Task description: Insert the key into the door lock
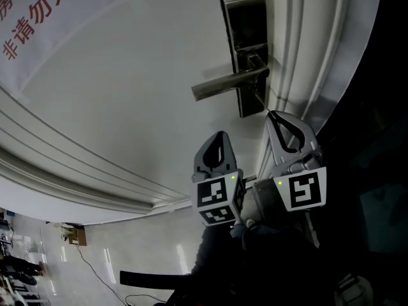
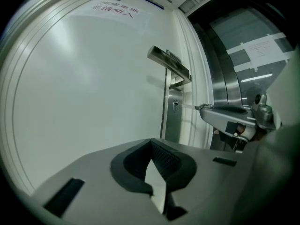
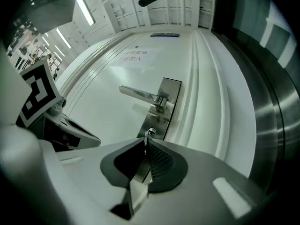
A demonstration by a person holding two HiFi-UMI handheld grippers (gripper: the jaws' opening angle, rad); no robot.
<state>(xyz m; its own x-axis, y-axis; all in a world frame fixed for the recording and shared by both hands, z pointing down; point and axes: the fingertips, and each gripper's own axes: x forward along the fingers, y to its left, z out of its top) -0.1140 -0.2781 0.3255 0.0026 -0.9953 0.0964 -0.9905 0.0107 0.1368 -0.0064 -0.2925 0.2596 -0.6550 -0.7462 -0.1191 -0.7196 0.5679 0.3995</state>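
A dark metal lock plate with a lever handle sits on the white door. My right gripper is shut on a thin silver key, whose tip points at the plate just under the handle. From the left gripper view the key reaches the keyhole; its depth in the hole is hidden. The right gripper view shows the key edge-on between the pads, in line with the plate. My left gripper hangs shut and empty, lower left of the lock.
A paper sign with red characters hangs on the door at upper left. Raised white frame mouldings run beside the lock. A steel-framed glass panel stands past the door edge. Shiny floor with a cable shows below.
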